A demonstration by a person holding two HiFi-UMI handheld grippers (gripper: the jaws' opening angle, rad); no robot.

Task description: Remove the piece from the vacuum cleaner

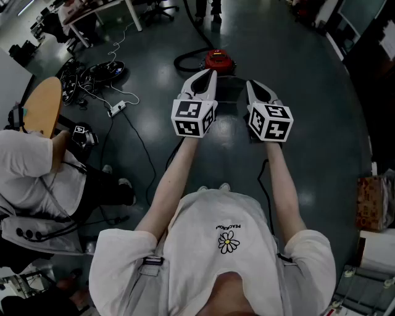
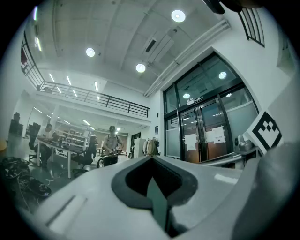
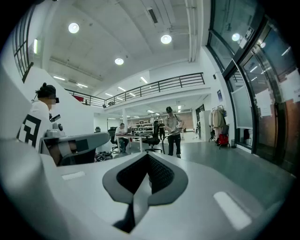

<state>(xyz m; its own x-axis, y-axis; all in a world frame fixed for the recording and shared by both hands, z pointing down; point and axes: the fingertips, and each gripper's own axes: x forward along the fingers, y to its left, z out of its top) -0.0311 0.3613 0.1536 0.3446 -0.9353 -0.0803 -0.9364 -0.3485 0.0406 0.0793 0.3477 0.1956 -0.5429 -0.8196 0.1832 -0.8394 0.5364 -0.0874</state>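
The red vacuum cleaner (image 1: pixel 217 60) sits on the dark floor ahead, with its black hose (image 1: pixel 184 62) curling off to its left. My left gripper (image 1: pixel 210 74) is held out at arm's length, its tip just short of the vacuum and above the floor. My right gripper (image 1: pixel 251 84) is level with it, a little to the right. Both are shut with nothing between the jaws. The left gripper view shows the left gripper (image 2: pixel 152 161) pointing across the room at glass doors. The right gripper view shows the right gripper (image 3: pixel 147 157) pointing into the open office. Neither gripper view shows the vacuum.
A seated person (image 1: pixel 37 173) is close on my left beside a round wooden top (image 1: pixel 43 105). Cables and a power strip (image 1: pixel 116 110) lie on the floor at the left. Desks (image 1: pixel 99 12) stand far left, a box (image 1: pixel 373 207) at the right. A person (image 3: pixel 171 129) stands in the distance.
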